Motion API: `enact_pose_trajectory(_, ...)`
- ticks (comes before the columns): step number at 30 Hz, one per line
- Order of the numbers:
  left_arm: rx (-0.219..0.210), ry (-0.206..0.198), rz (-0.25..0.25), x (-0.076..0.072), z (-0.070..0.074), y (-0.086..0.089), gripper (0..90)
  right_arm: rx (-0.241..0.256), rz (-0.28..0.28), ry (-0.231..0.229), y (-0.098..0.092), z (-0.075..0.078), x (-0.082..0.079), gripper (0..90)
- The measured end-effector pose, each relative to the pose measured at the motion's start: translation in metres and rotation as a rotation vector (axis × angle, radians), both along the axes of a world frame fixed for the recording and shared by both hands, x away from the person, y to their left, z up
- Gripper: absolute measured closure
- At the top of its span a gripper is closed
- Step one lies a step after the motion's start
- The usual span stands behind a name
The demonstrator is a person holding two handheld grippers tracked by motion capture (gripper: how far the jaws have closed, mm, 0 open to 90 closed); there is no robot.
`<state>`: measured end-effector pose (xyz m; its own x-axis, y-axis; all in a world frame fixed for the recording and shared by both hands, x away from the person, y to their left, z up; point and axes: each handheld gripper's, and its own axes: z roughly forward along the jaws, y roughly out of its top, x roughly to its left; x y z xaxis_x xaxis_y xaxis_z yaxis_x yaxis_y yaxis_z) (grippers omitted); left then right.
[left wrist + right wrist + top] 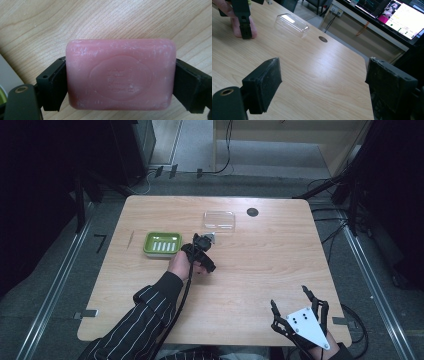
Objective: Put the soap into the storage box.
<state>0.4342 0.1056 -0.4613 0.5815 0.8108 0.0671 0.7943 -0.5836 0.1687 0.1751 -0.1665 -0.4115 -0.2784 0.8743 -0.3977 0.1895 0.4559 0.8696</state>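
Left gripper view puts the pink soap bar (pixel 120 74) squarely between the two black jaws, which press on its short ends, so the left claw (pixel 120 82) is clamped on the soap with the wood of the counter (pixel 100 20) close behind it. In the high view this claw (pixel 206 241) sits just right of the green soap dish (pixel 162 243), whose ribbed white insert lies bare. The step in hand looks like carrying the bar to that dish; the next move likely calls for a short shift toward the dish, a level lowering onto the ribs, then a release. Beyond the claw, a little to its right, lies the clear lid (pixel 219 219), apart from the dish and not in the path; a dark round spot (pixel 252 212) is farther right. At the near right corner of the counter the right claw (pixel 299 307) rests spread wide, nothing between its jaws, well away from the soap.
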Motion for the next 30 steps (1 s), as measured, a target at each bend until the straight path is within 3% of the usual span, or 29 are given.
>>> enact_pose_trajectory(9, -0.019, 0.005, -0.01, -0.0003, -0.001, 0.0018, 13.4, -0.002, 0.002, -0.001, 0.0, 0.0, 0.0001, 13.0)
enact_pose_trajectory(30, -0.019, 0.004, -0.04, -0.0046, 0.0034, 0.002, 13.7, -0.002, -0.001, -0.004, 0.0001, 0.0, -0.0001, 13.0)
